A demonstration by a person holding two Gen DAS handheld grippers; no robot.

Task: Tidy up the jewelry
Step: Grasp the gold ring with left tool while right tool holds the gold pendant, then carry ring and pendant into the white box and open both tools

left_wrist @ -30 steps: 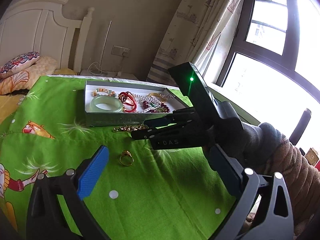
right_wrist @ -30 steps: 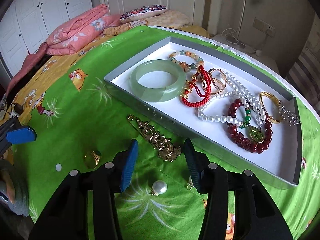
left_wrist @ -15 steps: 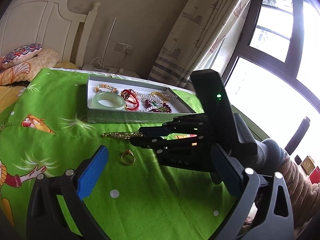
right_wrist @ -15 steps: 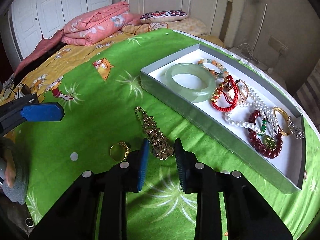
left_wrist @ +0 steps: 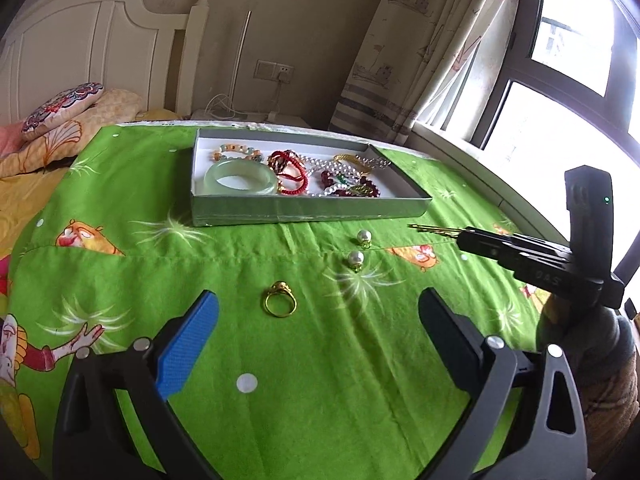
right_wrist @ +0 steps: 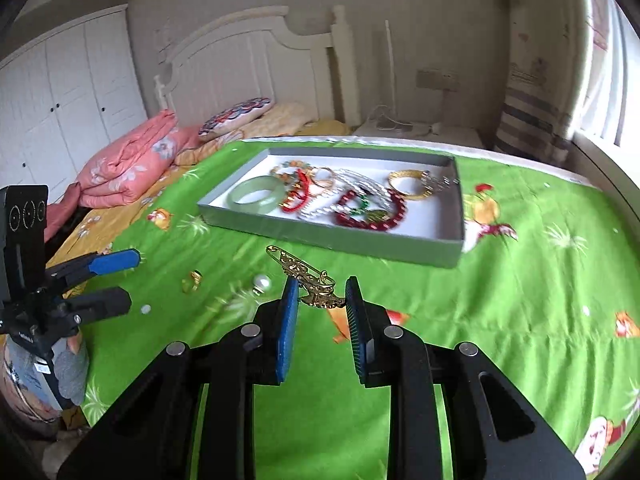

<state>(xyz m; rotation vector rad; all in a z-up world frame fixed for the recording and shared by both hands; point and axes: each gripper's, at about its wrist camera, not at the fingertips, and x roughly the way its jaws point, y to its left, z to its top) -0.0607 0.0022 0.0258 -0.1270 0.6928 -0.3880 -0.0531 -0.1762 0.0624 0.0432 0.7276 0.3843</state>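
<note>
My right gripper (right_wrist: 322,292) holds a gold filigree brooch (right_wrist: 304,270) between its blue pads, clear of the green cloth; the jaws are still closing on it. In the left wrist view that gripper (left_wrist: 464,236) is at the right, with the brooch (left_wrist: 434,230) sticking out of it. A grey tray (left_wrist: 312,210) at the back holds a jade bangle (left_wrist: 240,178), red beads, pearls and gold pieces. My left gripper (left_wrist: 316,312) hangs open just in front of a gold ring (left_wrist: 280,300). Two loose pearl pendants (left_wrist: 355,258) lie to the ring's right.
The cloth covers a table beside a bed with a pink quilt (right_wrist: 128,164) and a patterned pillow (left_wrist: 60,108). A window and curtain (left_wrist: 420,60) are on the right. The left gripper (right_wrist: 120,280) is at the left edge of the right wrist view.
My right gripper has shut on the brooch, lifted it off the cloth and drawn back from the tray towards the right. That uncovered the two pearls. The left gripper barely moved.
</note>
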